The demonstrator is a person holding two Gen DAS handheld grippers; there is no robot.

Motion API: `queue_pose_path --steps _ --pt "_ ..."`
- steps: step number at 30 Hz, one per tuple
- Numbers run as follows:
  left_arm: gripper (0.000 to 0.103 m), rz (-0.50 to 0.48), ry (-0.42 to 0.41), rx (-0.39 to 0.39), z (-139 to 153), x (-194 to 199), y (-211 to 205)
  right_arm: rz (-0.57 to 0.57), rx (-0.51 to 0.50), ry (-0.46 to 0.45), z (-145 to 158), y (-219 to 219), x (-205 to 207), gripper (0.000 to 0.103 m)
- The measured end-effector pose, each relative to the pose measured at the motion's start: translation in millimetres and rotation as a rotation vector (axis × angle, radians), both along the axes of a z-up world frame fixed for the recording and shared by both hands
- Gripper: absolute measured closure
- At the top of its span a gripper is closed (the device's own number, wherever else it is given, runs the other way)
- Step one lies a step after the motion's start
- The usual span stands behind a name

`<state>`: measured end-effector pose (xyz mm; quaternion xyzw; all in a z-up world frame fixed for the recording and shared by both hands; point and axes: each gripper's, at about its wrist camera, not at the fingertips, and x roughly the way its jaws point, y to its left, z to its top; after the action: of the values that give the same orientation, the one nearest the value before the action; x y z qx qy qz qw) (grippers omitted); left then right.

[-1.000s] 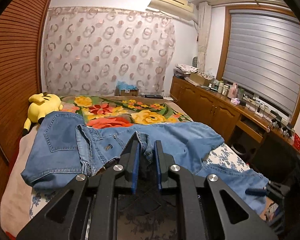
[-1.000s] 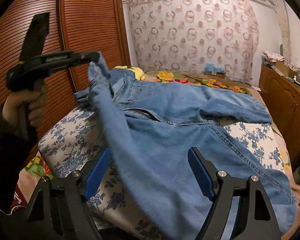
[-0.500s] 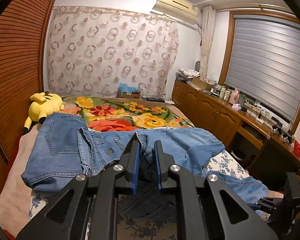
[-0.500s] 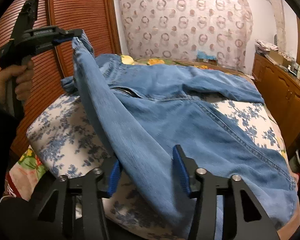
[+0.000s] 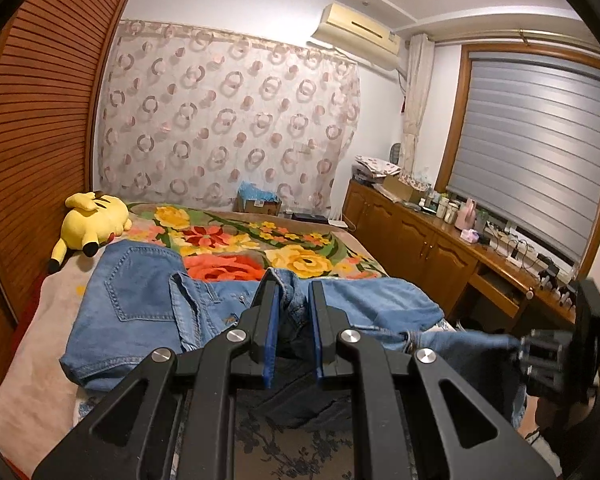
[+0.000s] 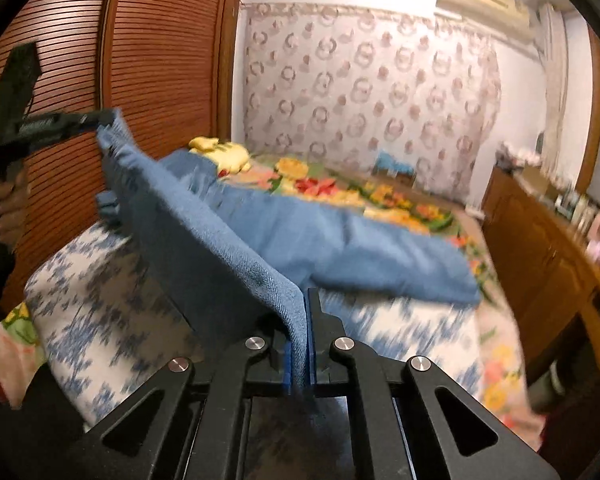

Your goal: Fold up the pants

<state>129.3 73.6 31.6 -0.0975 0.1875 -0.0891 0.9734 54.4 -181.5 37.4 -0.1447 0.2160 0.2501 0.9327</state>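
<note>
From the left wrist we count one pair of jeans [image 5: 148,304], one yellow plush toy [image 5: 92,220], one flowered blanket [image 5: 236,240], one patterned curtain [image 5: 228,124], one air conditioner [image 5: 360,34] and one window blind [image 5: 536,160]. The jeans lie spread across the bed [image 5: 32,364], waist end to the left with a back pocket up, one leg running off to the right. Our left gripper [image 5: 292,300] points slightly down over the bed, its two blue-padded fingers nearly together and pinching a bunched fold of denim between them. At the right edge we see our right gripper [image 5: 516,344], side-on, with the end of the jeans leg stretched taut into it; a dark sleeve [image 5: 580,440] shows below it.

From the right wrist, which is blurred, we again count one pair of jeans [image 6: 340,236], one plush toy [image 6: 224,152] and one curtain [image 6: 372,92], plus one slatted wooden door [image 6: 156,56] and one blue-and-white flowered sheet [image 6: 88,312]. Our right gripper [image 6: 300,332] is clamped tight on an edge of denim that rises as a ridge from between its pads. That ridge runs up and left to our left gripper [image 6: 100,120], which holds the cloth's far end raised above the bed. One hand [image 6: 8,204] grips that gripper's handle at the left edge.
</note>
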Motion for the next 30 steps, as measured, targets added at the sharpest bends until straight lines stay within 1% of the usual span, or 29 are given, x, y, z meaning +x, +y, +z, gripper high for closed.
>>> queue_pose_path --steps 5,8,12,21,26,30 --pt "0.088 0.029 -0.002 -0.013 -2 19 13 0.01 -0.049 -0.079 24 29 28 0.098" --pt "0.088 0.055 0.006 -0.02 -7 32 22 0.022 -0.07 -0.106 25 49 53 0.099" --pt "0.088 0.084 0.03 0.004 -14 52 27 0.038 -0.07 -0.107 15 73 91 0.099" --pt "0.088 0.13 0.047 0.018 -18 102 43 0.061 -0.051 -0.138 11 80 164 0.099" --pt "0.088 0.147 0.095 0.033 -32 135 51 0.064 -0.082 -0.128 -10 95 205 0.099" --pt "0.088 0.159 0.128 0.044 -46 150 54 0.071 -0.103 -0.1 -28 107 232 0.099"
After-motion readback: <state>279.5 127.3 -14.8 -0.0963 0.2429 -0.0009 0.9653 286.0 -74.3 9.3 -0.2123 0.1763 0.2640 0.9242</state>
